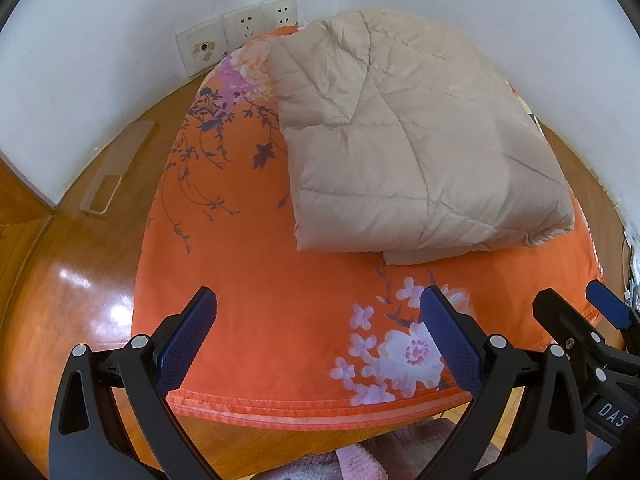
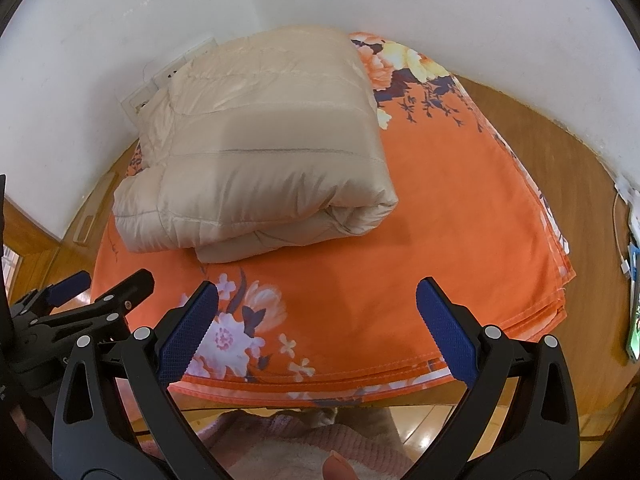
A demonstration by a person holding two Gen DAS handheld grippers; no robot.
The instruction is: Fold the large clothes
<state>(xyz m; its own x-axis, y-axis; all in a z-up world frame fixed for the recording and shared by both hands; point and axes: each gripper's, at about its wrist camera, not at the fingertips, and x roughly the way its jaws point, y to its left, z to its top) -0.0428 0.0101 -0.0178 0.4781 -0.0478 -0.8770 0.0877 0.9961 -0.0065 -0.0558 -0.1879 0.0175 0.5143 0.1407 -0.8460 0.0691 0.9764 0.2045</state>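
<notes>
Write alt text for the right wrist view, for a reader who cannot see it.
A folded beige quilted jacket lies on an orange floral cloth spread over a wooden floor by a white wall. The open right gripper hovers empty over the cloth's near edge, with the left gripper at lower left.

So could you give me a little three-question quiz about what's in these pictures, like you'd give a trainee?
1. True or false: the beige padded coat is already folded into a bundle.
2. What does the coat rest on?
A. bare wooden floor
B. orange flowered cloth
C. a chair
3. Is the left gripper or the right gripper holding anything?

Key
1. True.
2. B, the orange flowered cloth.
3. Neither; both are open, above the cloth's near edge and apart from the coat.
</notes>
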